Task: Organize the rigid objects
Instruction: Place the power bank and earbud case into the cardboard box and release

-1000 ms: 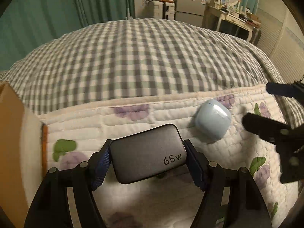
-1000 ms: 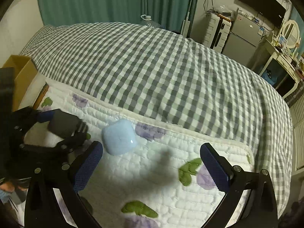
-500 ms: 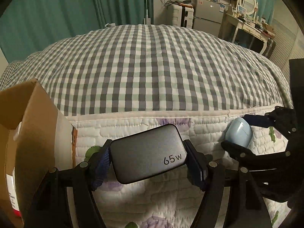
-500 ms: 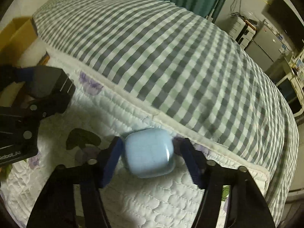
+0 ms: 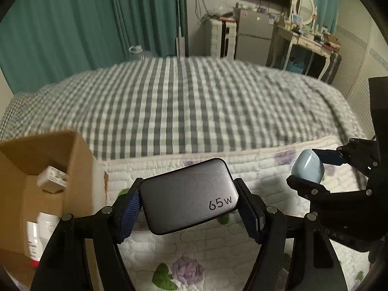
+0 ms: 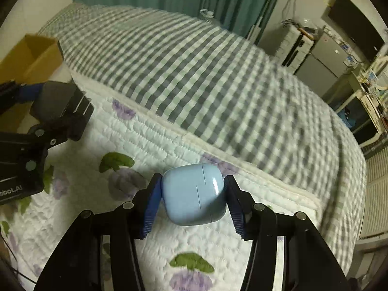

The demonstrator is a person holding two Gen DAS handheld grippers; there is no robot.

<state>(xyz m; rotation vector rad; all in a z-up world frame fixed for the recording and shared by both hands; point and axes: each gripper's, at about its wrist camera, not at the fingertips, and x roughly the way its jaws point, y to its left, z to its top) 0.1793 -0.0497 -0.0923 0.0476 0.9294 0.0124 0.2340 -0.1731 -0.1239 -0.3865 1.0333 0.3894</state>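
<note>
**A:** What does the left wrist view show?

**B:** The left gripper clamps a grey charger marked "65w" between its blue-padded fingers, holding it in the air above a white quilt printed with purple flowers. To the left stands an open cardboard box with a white carton and a white bottle inside. At the right edge the right gripper grips a pale blue earbud case. Beyond the quilt lies a grey-and-white checked bedspread, with green curtains behind.

**A:** And the right wrist view?

**B:** The right gripper is clenched on the earbud case, its lid seam facing the camera, raised over the quilt. At the left, the left gripper holds the charger, its two metal prongs pointing toward the bedspread. The cardboard box sits at the far left, just beyond the charger. A fridge stands in the room's far corner.
</note>
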